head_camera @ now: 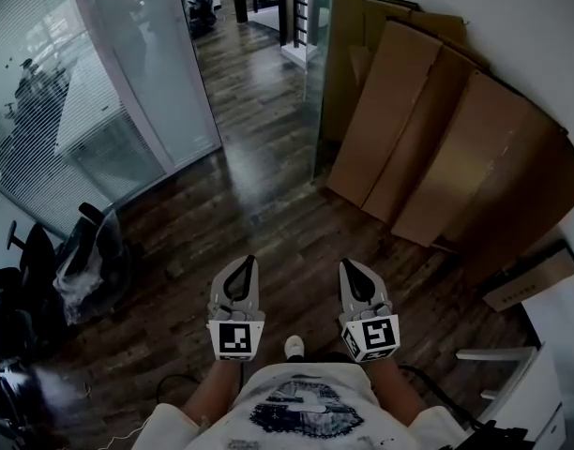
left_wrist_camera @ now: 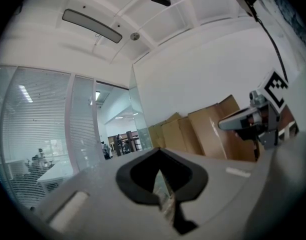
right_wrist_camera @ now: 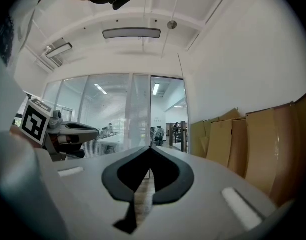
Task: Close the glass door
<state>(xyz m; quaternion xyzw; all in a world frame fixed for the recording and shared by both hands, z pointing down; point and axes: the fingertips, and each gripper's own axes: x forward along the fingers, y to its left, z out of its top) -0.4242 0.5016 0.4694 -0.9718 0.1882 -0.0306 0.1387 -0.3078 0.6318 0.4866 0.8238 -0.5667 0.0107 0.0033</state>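
A person in a white printed T-shirt (head_camera: 306,406) stands on a dark wood plank floor (head_camera: 249,195) and holds two grey grippers out level, side by side, at the near edge of the head view. The left gripper (head_camera: 250,261) is clenched. Its own view shows the black-lined jaws meeting at their tips with nothing caught between them, and only floor shows through the slit lower down. The right gripper (head_camera: 346,264) is clenched too, its jaw tips touching and empty. The toe of a white shoe (head_camera: 294,347) peeks out between the two marker cubes. Both grippers are well apart from the clear frameless glass door (head_camera: 320,92). The door stands swung open at the far right of the doorway, seen almost edge-on, just beside a stack of large brown cardboard sheets (head_camera: 428,148). Those sheets overlap one another and lean against the white wall (head_camera: 512,36) on the right. A long flat cardboard box (head_camera: 531,279) lies on the floor nearer than the sheets, close to the right wall. On the far left runs a glass partition with fine frosted horizontal stripes (head_camera: 90,92). Between the partition and the door the passage stands open, with more wood floor and dark furniture visible beyond it. At the near left sits a dark chair with clear plastic bunched over it (head_camera: 85,251). In the right gripper view a long light panel (right_wrist_camera: 132,33) is set in the white ceiling overhead.
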